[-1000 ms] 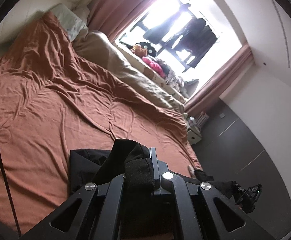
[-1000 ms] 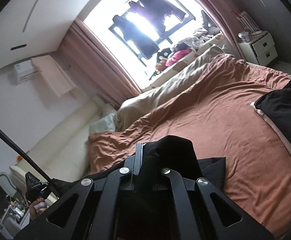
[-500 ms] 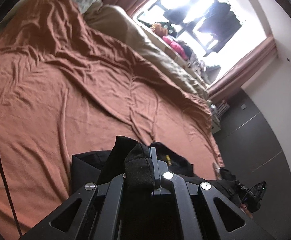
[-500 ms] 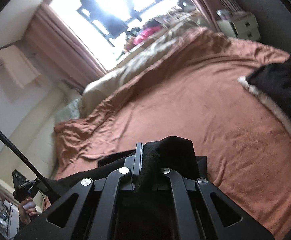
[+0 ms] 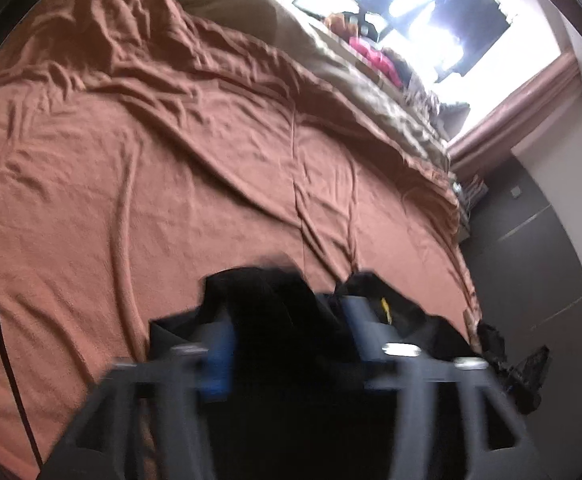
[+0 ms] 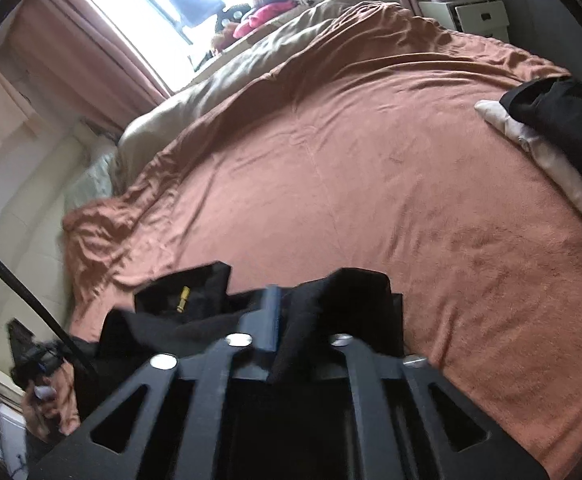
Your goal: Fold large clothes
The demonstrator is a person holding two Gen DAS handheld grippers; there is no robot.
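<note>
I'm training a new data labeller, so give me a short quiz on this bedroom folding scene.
1. True or false: the black garment on the brown bedspread carries a small yellow tag.
2. The bunched quilt along the window side of the bed is: A beige, B blue, C green.
3. Which wrist view shows the white drawer unit?

Key: 1 true; 2 A; 3 the right wrist view.
</note>
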